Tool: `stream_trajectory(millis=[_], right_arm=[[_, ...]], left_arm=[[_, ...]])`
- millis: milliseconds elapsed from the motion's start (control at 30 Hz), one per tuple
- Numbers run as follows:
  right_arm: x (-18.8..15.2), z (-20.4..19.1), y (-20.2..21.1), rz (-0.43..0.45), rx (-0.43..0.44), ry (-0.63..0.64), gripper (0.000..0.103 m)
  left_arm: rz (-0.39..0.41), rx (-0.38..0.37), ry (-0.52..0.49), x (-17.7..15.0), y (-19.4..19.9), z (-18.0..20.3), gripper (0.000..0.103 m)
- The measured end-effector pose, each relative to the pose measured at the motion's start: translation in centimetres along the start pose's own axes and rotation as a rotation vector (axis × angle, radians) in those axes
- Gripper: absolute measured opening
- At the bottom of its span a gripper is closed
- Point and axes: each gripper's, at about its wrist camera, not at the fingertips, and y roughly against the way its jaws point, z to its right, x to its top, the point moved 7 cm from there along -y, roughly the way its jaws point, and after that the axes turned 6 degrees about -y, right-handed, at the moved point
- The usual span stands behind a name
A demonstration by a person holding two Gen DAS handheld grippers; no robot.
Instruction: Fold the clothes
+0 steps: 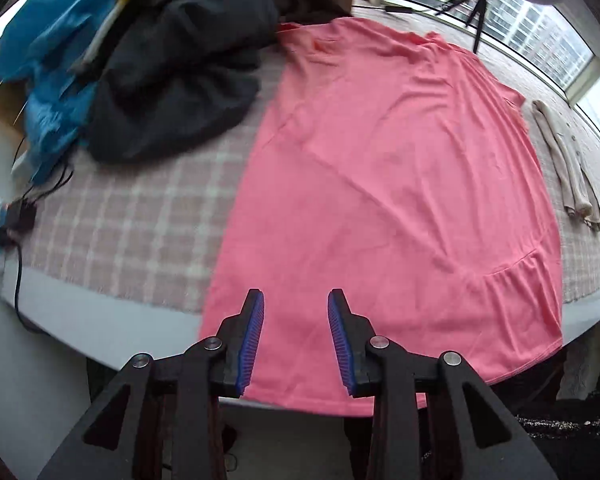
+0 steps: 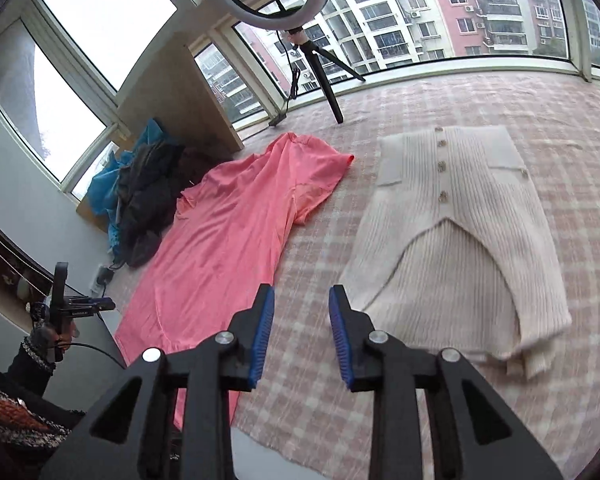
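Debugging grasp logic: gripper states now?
Left gripper: open, empty, over the pink T-shirt.
Right gripper: open, empty, above the checked cloth.

The pink shirt [image 1: 380, 184] runs over the near edge of the surface [image 1: 132, 240], its hem dropping out of sight at six o'clock behind the left tongs [image 1: 296, 340]. In the right wrist view its lower part is hidden behind the right tongs [image 2: 302, 336]. The dark clothes [image 1: 180, 80] cover part of the blue garment [image 1: 48, 80] (both smeared by blur). The cream cardigan [image 2: 460, 240] is blurred at four o'clock; its buttons are too small to make out.
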Motion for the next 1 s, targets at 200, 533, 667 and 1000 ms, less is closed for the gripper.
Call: stream_trajectory(millis=[200, 533, 667, 1000], right_arm=[[-12.5, -3.5, -5.8, -0.146, -0.074, -0.048, 0.029], [-18.9, -7.5, -9.6, -0.195, -0.229, 0.147, 0.030], [-19.0, -8.1, -9.5, -0.180, -0.262, 0.187, 0.030], [-18.9, -13.3, -9.5, -0.200, -0.142, 0.281, 0.001]], left_arm=[[0.019, 0.065, -0.004, -4.7, -2.8, -4.1, 0.032], [0.082, 0.007, -0.062, -4.6, -5.0, -3.6, 0.025], [0.100, 0.006, -0.087, -4.3, -5.3, -2.8, 0.001], [0.132, 0.015, 0.050, -4.1, -4.0, -8.2, 0.001]])
